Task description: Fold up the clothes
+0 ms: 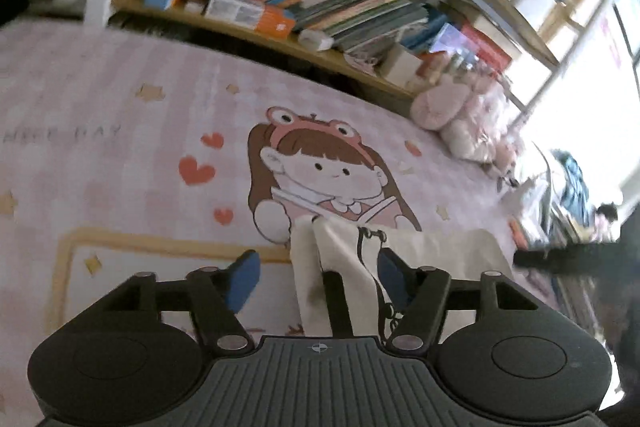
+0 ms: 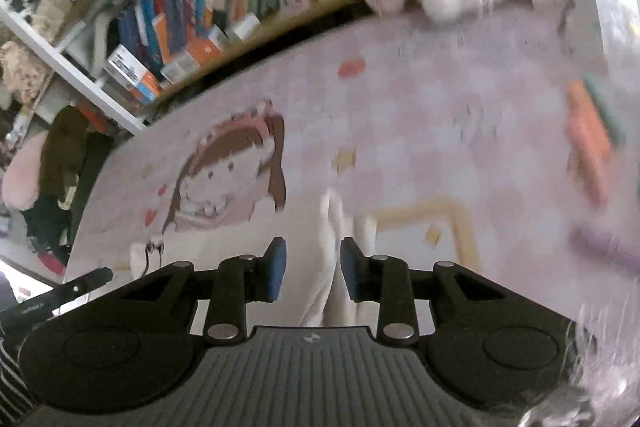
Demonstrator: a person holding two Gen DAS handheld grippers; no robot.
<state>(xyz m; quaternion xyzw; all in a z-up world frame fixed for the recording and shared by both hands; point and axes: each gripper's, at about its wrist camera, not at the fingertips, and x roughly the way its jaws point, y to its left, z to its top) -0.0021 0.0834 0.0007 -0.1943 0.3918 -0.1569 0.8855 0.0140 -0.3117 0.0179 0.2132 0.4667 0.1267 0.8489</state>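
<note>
While both grippers tilt toward the pink cartoon bedsheet [image 1: 120, 99], we see the cream garment [image 1: 344, 267] running lengthwise between the left gripper [image 1: 316, 279] pads, jaws half open, nothing pinched. Our right gripper [image 2: 313, 273] stands narrowly open astride a raised fold. Beyond, the bookshelf [image 1: 280, 39] holds stacked books.

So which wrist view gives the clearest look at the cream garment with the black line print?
The left wrist view: the cream garment with black line print is sharp there, spread between the open left gripper fingers. The right wrist view is motion-blurred, showing only a bunched cream fold between the right gripper fingers.
</note>
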